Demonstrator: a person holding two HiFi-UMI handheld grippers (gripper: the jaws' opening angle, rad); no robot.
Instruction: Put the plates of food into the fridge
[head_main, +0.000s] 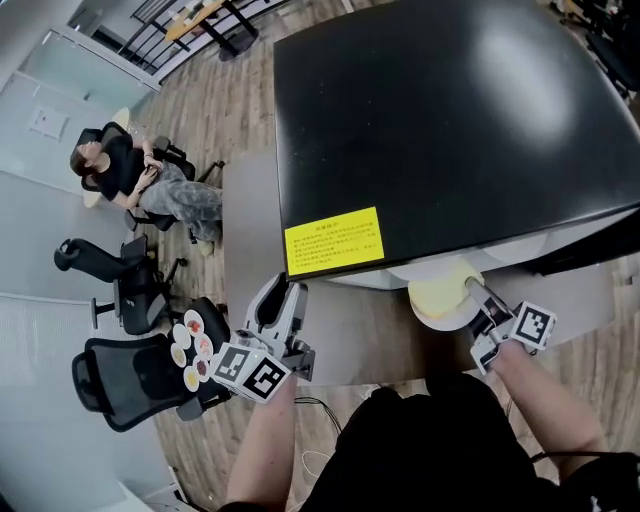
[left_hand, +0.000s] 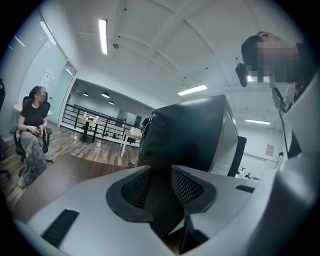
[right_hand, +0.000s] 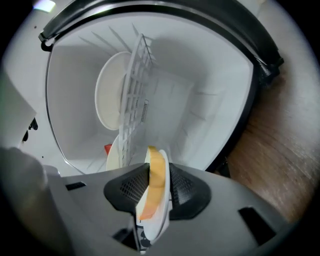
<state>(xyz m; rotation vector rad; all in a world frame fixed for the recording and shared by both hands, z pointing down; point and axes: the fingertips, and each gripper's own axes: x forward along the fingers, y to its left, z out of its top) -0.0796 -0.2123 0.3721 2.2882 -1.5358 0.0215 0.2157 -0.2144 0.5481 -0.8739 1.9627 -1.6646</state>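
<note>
Black fridge door (left_hand: 190, 135) clamped in left tongs (left_hand: 161, 186), right tongs (right_hand: 159, 186) gripping plate (right_hand: 163, 212), wire shelf (right_hand: 132, 100) ahead between stored plates (right_hand: 109, 95)

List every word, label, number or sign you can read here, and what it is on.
Yellow label on the fridge top: black print, too small to read.
Sheet on the glass wall: blurred, unreadable.
Wall sign, left gripper view: too small to read.
Nothing can be quoted.
</note>
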